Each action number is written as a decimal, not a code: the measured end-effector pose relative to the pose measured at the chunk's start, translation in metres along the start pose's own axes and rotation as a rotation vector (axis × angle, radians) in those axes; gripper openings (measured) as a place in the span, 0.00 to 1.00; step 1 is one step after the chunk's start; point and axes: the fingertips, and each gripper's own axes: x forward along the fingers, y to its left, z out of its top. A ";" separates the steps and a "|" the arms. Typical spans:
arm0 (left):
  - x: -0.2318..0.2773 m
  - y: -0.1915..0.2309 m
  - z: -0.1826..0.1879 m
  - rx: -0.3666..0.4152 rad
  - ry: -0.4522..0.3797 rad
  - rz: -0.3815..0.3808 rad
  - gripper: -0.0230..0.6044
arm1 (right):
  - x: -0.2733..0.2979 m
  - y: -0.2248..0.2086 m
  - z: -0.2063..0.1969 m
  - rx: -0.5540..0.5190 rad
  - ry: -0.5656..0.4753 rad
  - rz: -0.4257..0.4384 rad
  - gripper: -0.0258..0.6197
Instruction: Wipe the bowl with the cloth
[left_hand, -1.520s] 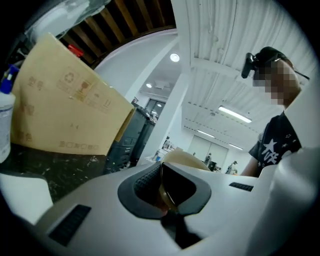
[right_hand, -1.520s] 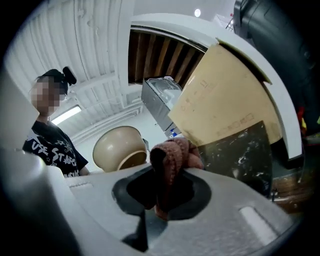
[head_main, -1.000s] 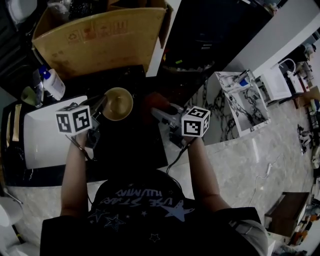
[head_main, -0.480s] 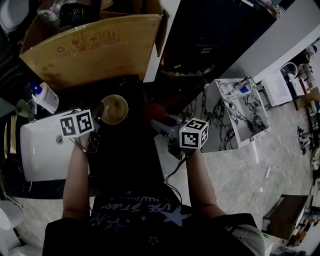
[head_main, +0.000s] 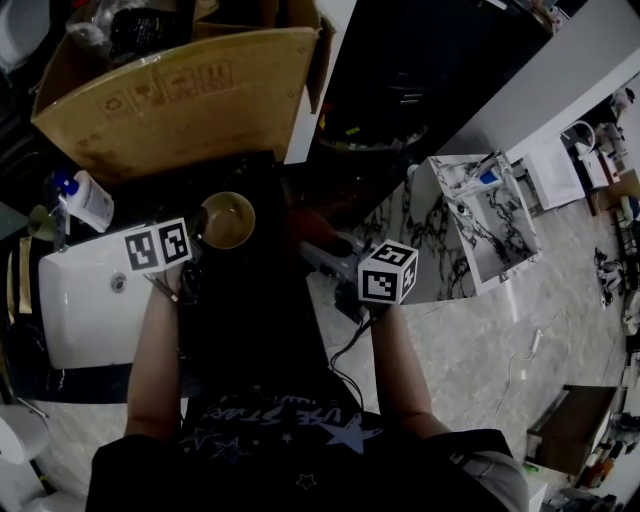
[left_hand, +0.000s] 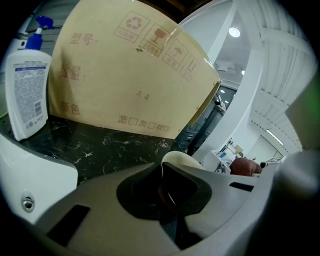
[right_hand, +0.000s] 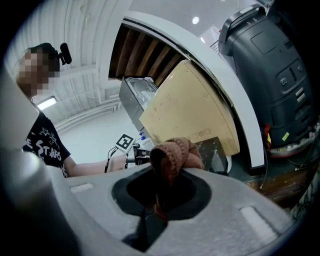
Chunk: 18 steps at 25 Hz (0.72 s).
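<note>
So the left gripper (left_hand: 169, 191) had its jaws pinched nearly together on the near-left rim of the bowl (head_main: 228, 221). The bowl sat mouth-up over the dark marble counter (left_hand: 110, 147), just right of the white sink (head_main: 85, 300) and nearer than the big cardboard box (head_main: 190, 90). It's round, so no real long axis. The right gripper (right_hand: 159, 200) was clamped on the brown cloth (right_hand: 175, 155), a bunched wad sticking out past the jaws and pointing left toward the bowl, with a gap between them. A pump bottle (left_hand: 27, 90) stood far left.
</note>
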 end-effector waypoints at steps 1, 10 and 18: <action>0.000 0.001 -0.001 -0.005 0.001 0.000 0.07 | 0.000 0.001 -0.001 -0.001 0.001 0.000 0.11; -0.012 0.002 0.004 -0.044 -0.060 -0.021 0.09 | -0.015 0.009 -0.009 -0.015 0.012 -0.046 0.11; -0.049 0.001 -0.006 -0.031 -0.086 -0.052 0.16 | -0.030 0.027 -0.015 -0.018 -0.001 -0.120 0.11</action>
